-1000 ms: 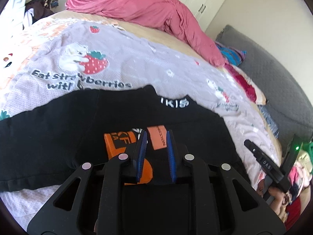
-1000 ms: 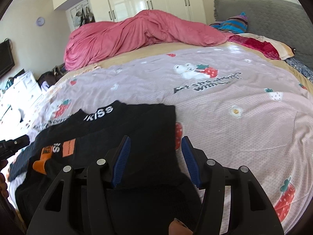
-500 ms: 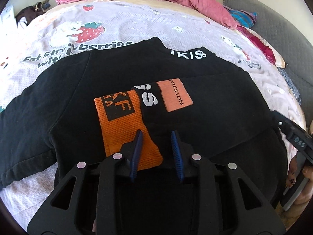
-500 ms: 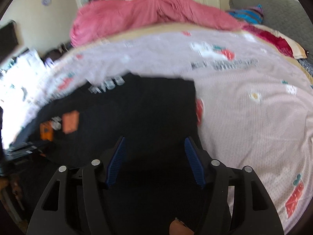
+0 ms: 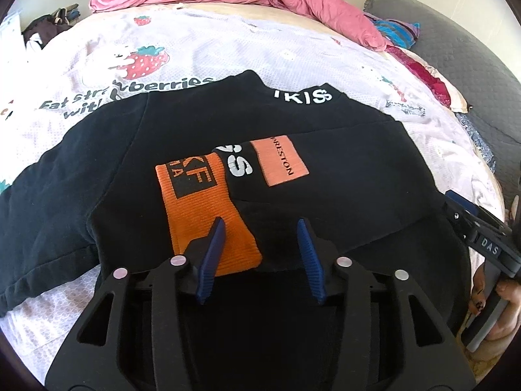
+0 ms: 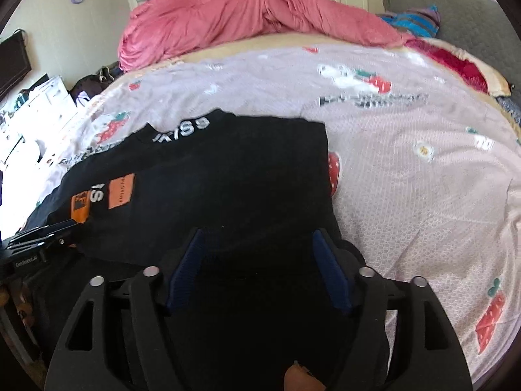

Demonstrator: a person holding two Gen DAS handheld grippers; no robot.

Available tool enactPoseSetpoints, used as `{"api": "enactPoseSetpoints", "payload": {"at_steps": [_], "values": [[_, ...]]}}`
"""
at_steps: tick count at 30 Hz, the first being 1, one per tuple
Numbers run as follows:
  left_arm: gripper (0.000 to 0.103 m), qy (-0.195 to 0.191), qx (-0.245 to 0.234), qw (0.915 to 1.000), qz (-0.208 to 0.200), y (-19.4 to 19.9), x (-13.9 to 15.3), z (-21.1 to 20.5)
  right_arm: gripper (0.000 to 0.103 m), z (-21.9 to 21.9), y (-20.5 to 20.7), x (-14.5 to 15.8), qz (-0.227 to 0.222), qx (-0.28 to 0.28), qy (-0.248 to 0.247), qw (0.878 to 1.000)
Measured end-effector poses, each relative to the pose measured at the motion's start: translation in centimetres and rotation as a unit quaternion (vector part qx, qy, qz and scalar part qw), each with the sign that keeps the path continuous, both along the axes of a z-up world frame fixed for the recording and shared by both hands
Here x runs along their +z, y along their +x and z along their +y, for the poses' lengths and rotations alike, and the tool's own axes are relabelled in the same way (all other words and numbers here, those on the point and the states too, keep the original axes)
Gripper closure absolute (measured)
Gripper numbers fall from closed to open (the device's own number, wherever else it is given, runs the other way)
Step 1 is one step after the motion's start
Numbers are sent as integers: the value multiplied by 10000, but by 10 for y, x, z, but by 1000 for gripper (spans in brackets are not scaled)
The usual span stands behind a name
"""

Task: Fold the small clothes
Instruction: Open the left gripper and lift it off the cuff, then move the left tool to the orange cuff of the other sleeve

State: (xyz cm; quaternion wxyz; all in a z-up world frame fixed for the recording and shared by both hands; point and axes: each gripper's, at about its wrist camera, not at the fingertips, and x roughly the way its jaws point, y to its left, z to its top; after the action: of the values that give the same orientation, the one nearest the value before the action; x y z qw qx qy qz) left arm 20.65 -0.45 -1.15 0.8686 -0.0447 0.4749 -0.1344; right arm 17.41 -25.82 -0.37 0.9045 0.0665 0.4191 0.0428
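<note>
A black sweatshirt point(image 5: 202, 137) lies flat on the bed, white lettering at its collar point(image 5: 302, 96). One sleeve with an orange cuff point(image 5: 202, 208) and a salmon patch point(image 5: 281, 159) is folded across its body. My left gripper point(image 5: 260, 224) hovers over the cuff's near end, jaws opening, pads not pressing on the cloth. In the right wrist view the sweatshirt point(image 6: 228, 179) has a straight folded right edge. My right gripper point(image 6: 257, 238) stands over its near part, jaws opening wide, nothing gripped. Each gripper shows at the edge of the other's view: right gripper point(image 5: 482, 238), left gripper point(image 6: 42, 234).
A strawberry-print sheet point(image 6: 407, 179) covers the bed, with bare room to the right of the sweatshirt. A pink duvet point(image 6: 254, 16) is heaped at the far side. Pillows point(image 5: 433, 81) lie by a grey headboard point(image 6: 462, 9). Clutter point(image 6: 35, 107) stands past the left edge.
Both grippers' jaws have spread wider. The left gripper has dropped and tipped down toward the sweatshirt, and the sleeve now lies flat across it. The right gripper shifted slightly over the garment.
</note>
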Motion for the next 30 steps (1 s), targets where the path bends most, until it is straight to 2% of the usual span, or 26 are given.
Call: {"api": "enactPoseSetpoints", "payload": {"at_steps": [1,4,5,10,15,19,23,30], "values": [[60,-19,-2,10000,-17,-1,2,1,25,1,-3,3,-68,-20,-34,10000],[55,-56,13,10000,-68,-4,6,4,22,4,-7,10,-162,13,39,9999],[54,-79,28,9999,-87,-5,8,6,17,5,-8,12,-182,3,56,9998],[39,-145,127,9996,-222,-13,18,17,9,9,-16,21,-290,-110,174,9994],[28,-151,282,9990,-311,-23,23,32,7,14,-24,29,-371,-159,255,9989],[14,-205,428,9982,-369,-31,27,44,6,18,-30,35,-444,-171,285,9985],[9,-225,531,9973,-457,-39,33,53,5,23,-35,40,-433,-180,334,9983],[9,-173,634,9962,-566,-49,41,61,4,29,-48,56,-525,-238,272,9980]]}}
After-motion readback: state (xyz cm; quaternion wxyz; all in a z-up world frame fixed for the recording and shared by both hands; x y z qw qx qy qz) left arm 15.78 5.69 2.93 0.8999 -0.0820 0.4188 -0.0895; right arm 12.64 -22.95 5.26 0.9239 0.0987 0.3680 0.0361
